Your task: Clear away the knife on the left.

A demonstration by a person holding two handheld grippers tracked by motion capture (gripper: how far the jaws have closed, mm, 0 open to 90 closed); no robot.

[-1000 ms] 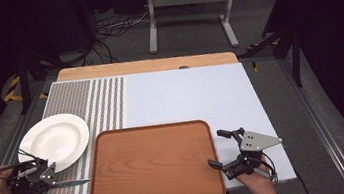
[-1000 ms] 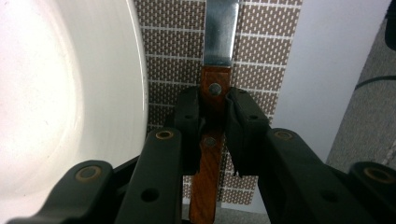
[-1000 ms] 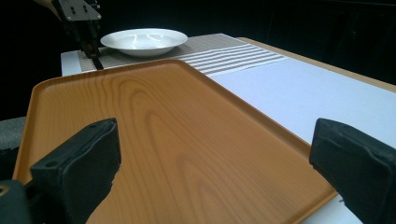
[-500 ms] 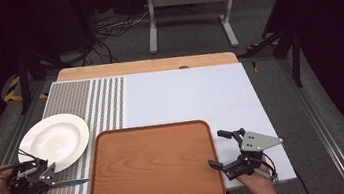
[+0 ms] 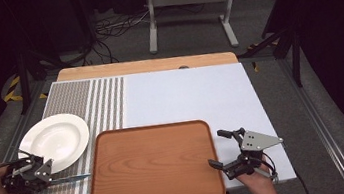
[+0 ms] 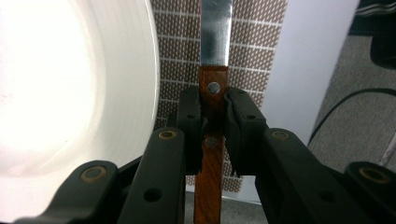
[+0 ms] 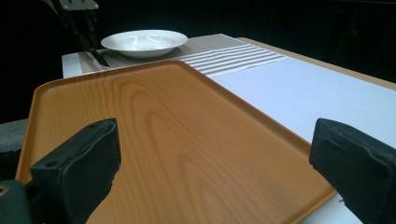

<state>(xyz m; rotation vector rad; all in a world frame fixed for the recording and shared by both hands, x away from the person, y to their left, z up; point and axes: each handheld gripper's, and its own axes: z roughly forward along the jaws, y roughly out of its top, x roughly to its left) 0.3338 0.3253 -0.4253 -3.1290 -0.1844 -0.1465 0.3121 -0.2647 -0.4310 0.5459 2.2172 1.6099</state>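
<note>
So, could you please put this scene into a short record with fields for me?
held item: wooden-handled steel knife, blade over the striped placemat
left hand-held gripper: shut on the knife handle
right hand-held gripper: open, at the right edge of the brown wooden tray
plate: round white plate on the placemat, left of the tray
surface: white table

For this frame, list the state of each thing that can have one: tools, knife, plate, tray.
Left tool: shut on the knife's wooden handle.
Right tool: open, nothing between its jaws, at the tray's right edge.
Knife: held level, blade over the striped mat.
Plate: empty, upright on the mat.
Tray: empty, flat on the table.
</note>
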